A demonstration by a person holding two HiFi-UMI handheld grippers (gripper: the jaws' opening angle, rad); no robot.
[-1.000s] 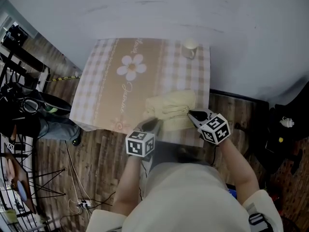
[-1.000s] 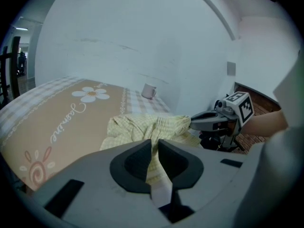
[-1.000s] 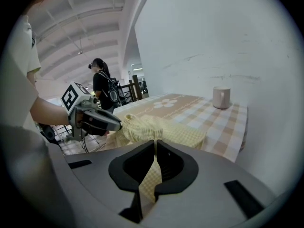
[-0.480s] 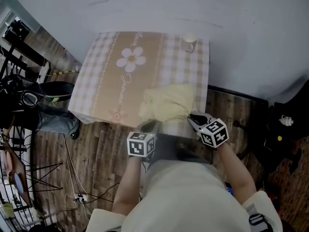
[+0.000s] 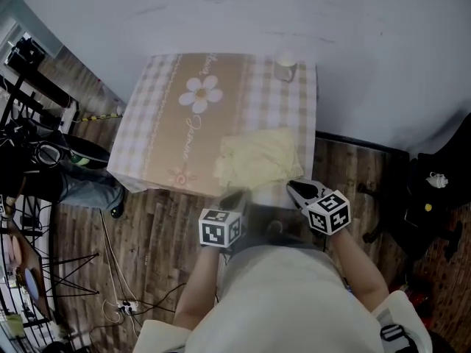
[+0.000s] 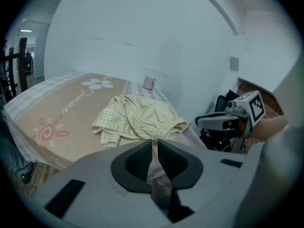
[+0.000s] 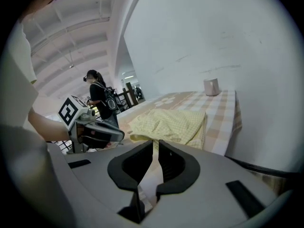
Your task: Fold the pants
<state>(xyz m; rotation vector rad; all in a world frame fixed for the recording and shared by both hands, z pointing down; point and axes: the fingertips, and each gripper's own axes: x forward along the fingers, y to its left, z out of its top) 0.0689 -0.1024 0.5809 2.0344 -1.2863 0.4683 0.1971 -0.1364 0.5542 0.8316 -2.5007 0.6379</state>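
Note:
The pale yellow checked pants (image 5: 257,159) lie bunched in a rough folded heap at the near right corner of the table (image 5: 158,131). Both grippers hover just off the table's near edge, apart from the cloth. My left gripper (image 5: 237,199) is shut with nothing in it, and the pants (image 6: 137,118) lie ahead of its jaws (image 6: 155,141). My right gripper (image 5: 296,190) is shut and empty too, facing the pants (image 7: 171,122) past its jaws (image 7: 156,142). Each gripper view shows the other gripper to one side: the right gripper (image 6: 221,121), the left gripper (image 7: 99,133).
A small cup (image 5: 285,65) stands at the table's far right corner, by the white wall. Black stands, cables and gear (image 5: 33,160) crowd the floor at the left. A dark chair (image 5: 434,197) sits at the right. A person (image 7: 100,98) stands in the background.
Both grippers have drawn back from the near edge of the pants toward my body. The pants stay on the table.

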